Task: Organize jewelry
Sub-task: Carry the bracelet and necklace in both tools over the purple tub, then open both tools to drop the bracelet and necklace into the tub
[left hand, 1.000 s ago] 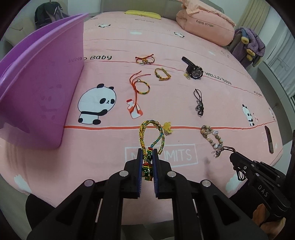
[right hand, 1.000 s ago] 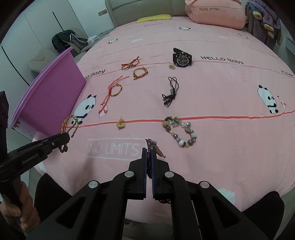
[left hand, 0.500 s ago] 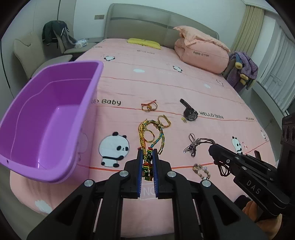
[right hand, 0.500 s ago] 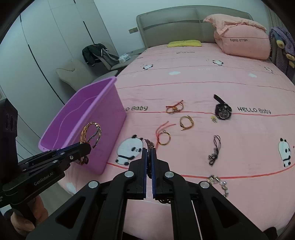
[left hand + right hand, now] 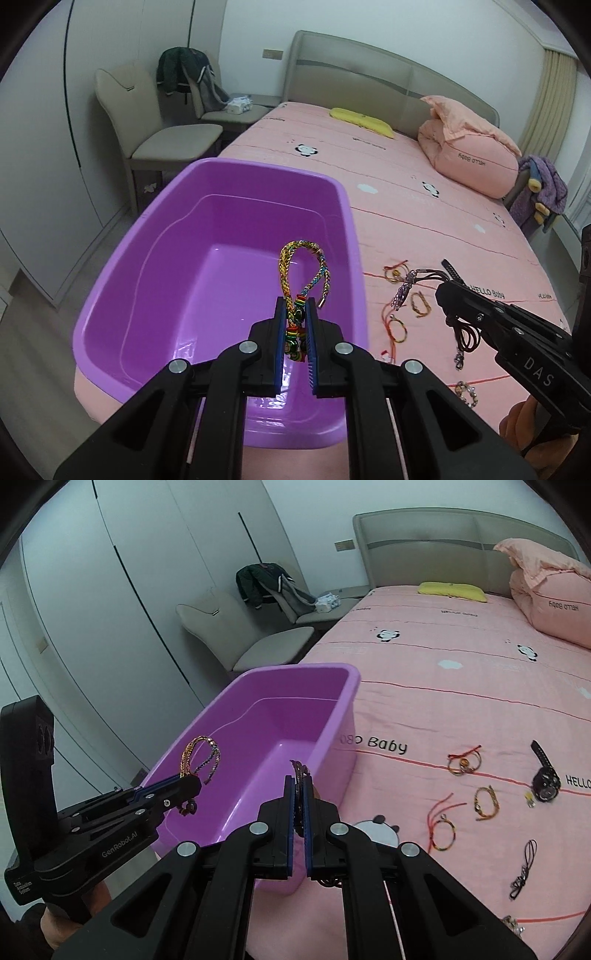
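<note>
A purple plastic bin (image 5: pixel 258 175) stands at the left edge of the pink bed, with nothing lying inside it. My left gripper (image 5: pixel 295 302) hangs over its inside, shut on a multicolour braided bracelet (image 5: pixel 301 258) whose loop sticks out past the fingertips. The right wrist view shows that same gripper (image 5: pixel 195 781) and bracelet (image 5: pixel 201 755) above the bin (image 5: pixel 295 670). My right gripper (image 5: pixel 299 781) is shut on a dark cord bracelet with a silver chain (image 5: pixel 301 770). It is held in the air just right of the bin's wall, as the left wrist view shows (image 5: pixel 443 291).
On the bedspread to the right lie a black watch (image 5: pixel 545 779), red cord bracelets (image 5: pixel 463 762), a brown braided bracelet (image 5: pixel 485 803), a red string bracelet (image 5: pixel 443 827), a black cord (image 5: pixel 524 871) and a bead bracelet (image 5: pixel 513 921). A beige chair (image 5: pixel 166 136) stands left of the bed.
Both grippers have risen off the bedspread and swung left toward the purple bin, each still carrying its bracelet. The left one now hangs over the bin's inside.
</note>
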{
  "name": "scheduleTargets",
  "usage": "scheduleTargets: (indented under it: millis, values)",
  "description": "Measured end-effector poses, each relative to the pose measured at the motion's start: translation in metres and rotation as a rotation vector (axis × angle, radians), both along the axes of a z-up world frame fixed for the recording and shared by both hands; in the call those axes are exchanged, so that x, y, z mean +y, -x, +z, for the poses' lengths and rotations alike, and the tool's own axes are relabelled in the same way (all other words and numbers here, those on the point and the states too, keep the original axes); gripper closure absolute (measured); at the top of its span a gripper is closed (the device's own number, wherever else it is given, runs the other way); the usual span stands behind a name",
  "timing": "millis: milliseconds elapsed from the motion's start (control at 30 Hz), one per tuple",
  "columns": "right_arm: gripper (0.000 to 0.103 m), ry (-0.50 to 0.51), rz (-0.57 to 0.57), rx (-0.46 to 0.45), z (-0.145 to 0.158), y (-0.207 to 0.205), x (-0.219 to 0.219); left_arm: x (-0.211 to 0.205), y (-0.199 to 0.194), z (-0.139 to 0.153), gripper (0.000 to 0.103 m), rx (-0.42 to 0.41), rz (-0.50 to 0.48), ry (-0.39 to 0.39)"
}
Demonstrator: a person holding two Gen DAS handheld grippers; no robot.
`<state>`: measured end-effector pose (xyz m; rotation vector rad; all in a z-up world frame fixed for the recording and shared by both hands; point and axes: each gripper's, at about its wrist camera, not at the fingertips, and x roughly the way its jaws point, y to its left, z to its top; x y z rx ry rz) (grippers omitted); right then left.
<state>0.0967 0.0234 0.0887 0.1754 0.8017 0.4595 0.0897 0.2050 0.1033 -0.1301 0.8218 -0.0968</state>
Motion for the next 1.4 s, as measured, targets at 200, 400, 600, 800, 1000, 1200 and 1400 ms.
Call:
scheduleTargets:
  millis: [200, 400, 600, 800, 1000, 1200, 1400]
  values:
    - [0.099, 0.004, 0.076, 0.012, -0.002, -0.023, 0.046, 0.039, -0.014, -0.01, 0.093, 0.025, 0.06, -0.007]
    - [0.099, 0.036, 0.121, 0.073, -0.022, -0.042, 0.079, 0.055, -0.027, -0.031, 0.092, 0.081, 0.089, -0.003]
    - [0.099, 0.079, 0.124, 0.137, -0.041, -0.053, 0.09, 0.062, -0.036, -0.049, 0.092, 0.139, 0.117, 0.011]
    - [0.099, 0.103, 0.114, 0.157, -0.048, -0.054, 0.091, 0.063, -0.038, -0.057, 0.083, 0.165, 0.136, 0.0]
    - [0.09, 0.11, 0.071, 0.147, -0.05, -0.056, 0.083, 0.065, -0.031, -0.051, 0.03, 0.109, 0.171, -0.014]
    - [0.08, 0.093, 0.049, 0.148, -0.048, -0.056, 0.073, 0.066, -0.029, -0.047, 0.022, 0.109, 0.182, -0.013]
    - [0.078, 0.09, 0.047, 0.138, -0.042, -0.052, 0.071, 0.066, -0.025, -0.044, 0.022, 0.112, 0.186, -0.016]
